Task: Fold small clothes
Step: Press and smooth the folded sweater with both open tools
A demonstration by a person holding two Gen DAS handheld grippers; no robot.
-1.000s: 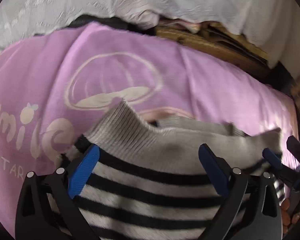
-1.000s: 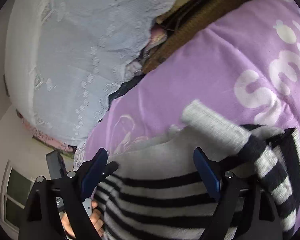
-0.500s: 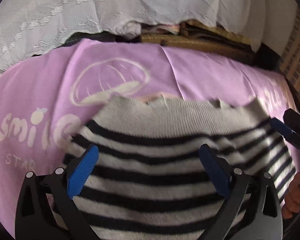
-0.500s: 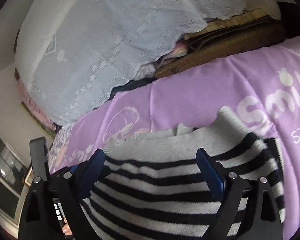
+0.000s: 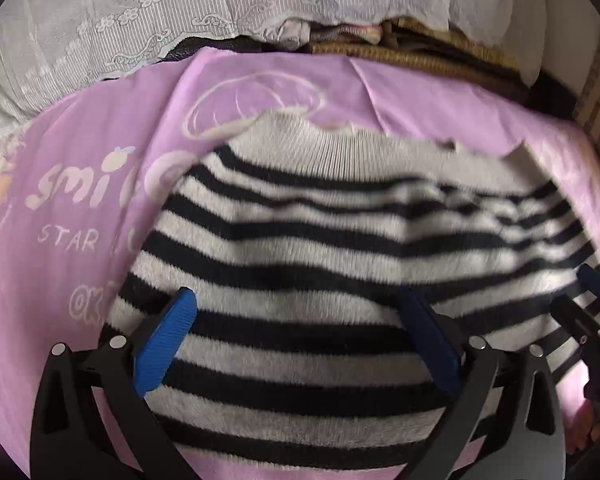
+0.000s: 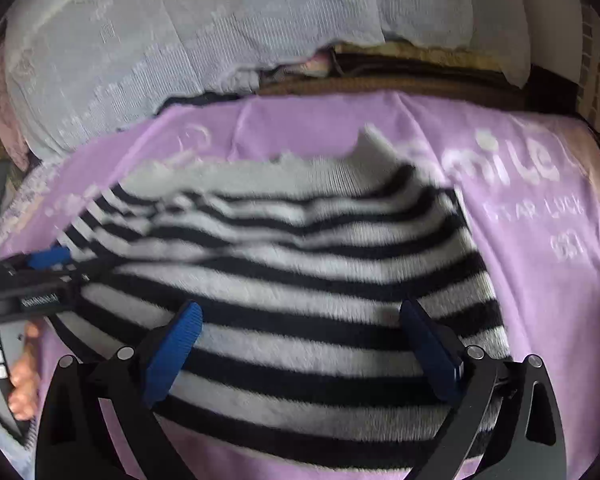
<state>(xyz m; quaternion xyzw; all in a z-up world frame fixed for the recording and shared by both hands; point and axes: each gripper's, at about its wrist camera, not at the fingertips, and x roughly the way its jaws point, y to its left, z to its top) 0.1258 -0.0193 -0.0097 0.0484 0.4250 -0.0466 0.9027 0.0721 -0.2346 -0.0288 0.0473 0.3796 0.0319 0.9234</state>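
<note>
Nearest the left wrist camera, the left claw [image 5: 296, 332] stands wide open with nothing between its blue pads; the sweater [image 5: 340, 248] lies just under and ahead of it, untouched by either pad as far as the blur allows. The right claw [image 6: 300, 340] is likewise spread wide and empty, its jaws having just been opening, with only the sweater's striped face showing in the gap beneath them.

The sweater lies flat on the purple blanket [image 5: 80, 208], black and white stripes running side to side across both views, so its long axis lies crosswise to the way each claw points. Its near hem sits below the claws; its plain ribbed edge [image 5: 340, 148] lies at the far end, ahead of both.

Each claw shows in the other's view: the right one at the sweater's right edge [image 5: 592, 280], the left one at its left edge [image 6: 48, 258], with a hand [image 6: 22, 380] behind it. So the two are about equally near, one per side.

My judgement: the cloth is laid out and released, and the next fold turns on taking either the side edges or the near hem.

Beyond the blanket lie a woven mat [image 5: 420, 56] and a white lace cover [image 5: 160, 24].
</note>
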